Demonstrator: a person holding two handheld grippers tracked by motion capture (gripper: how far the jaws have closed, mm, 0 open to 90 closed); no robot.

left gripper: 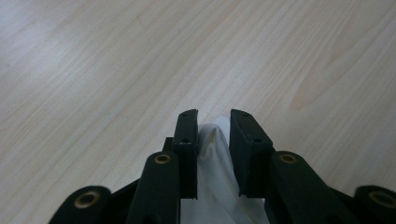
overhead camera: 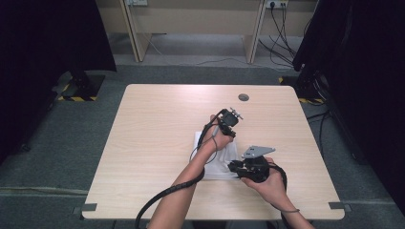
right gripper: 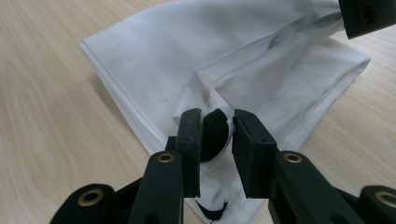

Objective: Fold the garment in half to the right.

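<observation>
Two tongs on one white cloth [overhead camera: 220, 160], lying folded on the counter [overhead camera: 157, 124] near its front edge. Left tongs [left gripper: 214, 128]: slightly apart, cloth peak between, touching one pad, loose. Right tongs [right gripper: 217, 122]: slightly apart over a dark-printed fold, no clamp visible.

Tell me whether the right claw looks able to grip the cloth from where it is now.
Probably yes. The right claw already has a fold of the white cloth between its slightly parted jaws, and nothing stands in the way. The left claw straddles another corner.
</observation>
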